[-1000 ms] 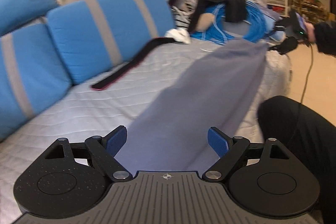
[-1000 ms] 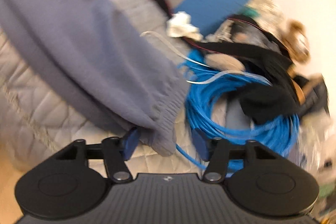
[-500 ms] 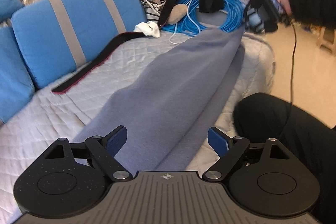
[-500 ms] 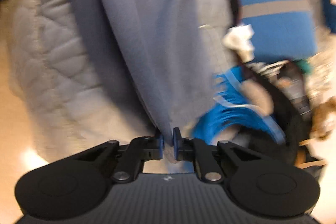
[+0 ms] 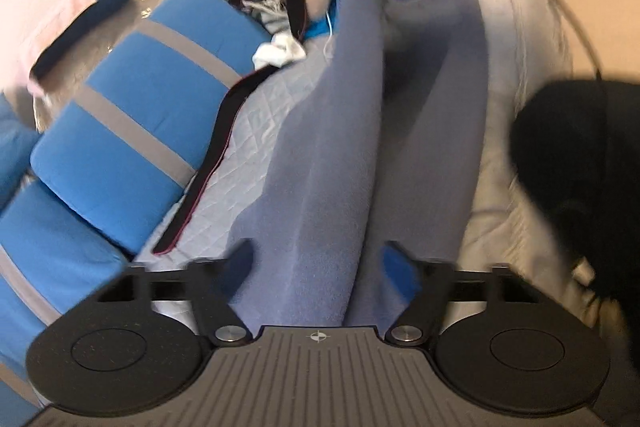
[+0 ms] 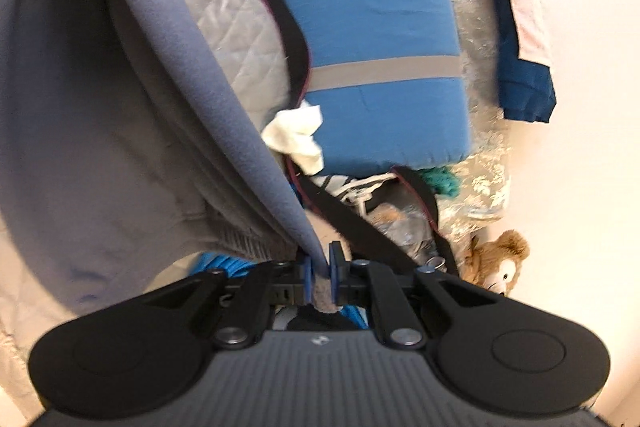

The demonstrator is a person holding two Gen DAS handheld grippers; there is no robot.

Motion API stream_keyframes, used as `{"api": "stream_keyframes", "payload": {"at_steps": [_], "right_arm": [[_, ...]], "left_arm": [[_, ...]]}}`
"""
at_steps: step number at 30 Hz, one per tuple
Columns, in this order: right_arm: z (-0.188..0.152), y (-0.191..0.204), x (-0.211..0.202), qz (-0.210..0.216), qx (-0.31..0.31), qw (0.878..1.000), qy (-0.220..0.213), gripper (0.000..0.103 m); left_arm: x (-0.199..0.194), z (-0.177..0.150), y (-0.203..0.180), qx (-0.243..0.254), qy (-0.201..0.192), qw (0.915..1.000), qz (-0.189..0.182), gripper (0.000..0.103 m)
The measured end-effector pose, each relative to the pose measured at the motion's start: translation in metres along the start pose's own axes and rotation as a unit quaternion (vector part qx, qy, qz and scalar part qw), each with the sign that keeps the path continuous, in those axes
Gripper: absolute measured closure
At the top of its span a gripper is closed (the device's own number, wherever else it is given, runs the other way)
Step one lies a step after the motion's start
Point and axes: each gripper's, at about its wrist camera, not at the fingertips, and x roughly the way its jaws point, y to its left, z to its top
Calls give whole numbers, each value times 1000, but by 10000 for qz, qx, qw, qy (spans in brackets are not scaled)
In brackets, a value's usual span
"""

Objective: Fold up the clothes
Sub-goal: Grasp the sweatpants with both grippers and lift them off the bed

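Two claws on one garment: the right gripper [image 6: 319, 273] pinches the grey fleece trousers' [image 5: 340, 163] edge tight, lifted above the quilted bed cover [image 5: 248, 131]; the left gripper [image 5: 316, 265] gapes wide, fleece running between its blue pads [image 5: 400, 271], beside the blue cushion [image 6: 372, 39].

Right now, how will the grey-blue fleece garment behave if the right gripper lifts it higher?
The grey-blue fleece garment probably stays floppy: it already hangs in folds from the right gripper. It likely grips well, being fuzzy. Its free end may drag over the quilted cover.
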Motion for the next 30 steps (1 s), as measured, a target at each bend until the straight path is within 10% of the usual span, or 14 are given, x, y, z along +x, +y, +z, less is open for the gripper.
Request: {"api": "stream_keyframes", "payload": {"at_steps": [1,2,13,30], "right_arm": [[2,-6,1,-43,-5,10000,-25,103],[4,-10,4,-79,-2,10000,-50,103],[28,-39,44,-698,448,9952,-526,103],[-52,107,15,834,392,9957,-25,102]], "left_arm": [[4,0,0,67,115,9999,104,96],[7,-1,3,50,184,9997,128,99],[-16,23,83,-330,41,9940,1040,99],[-21,0,-18,394,32,9985,-373,99]]}}
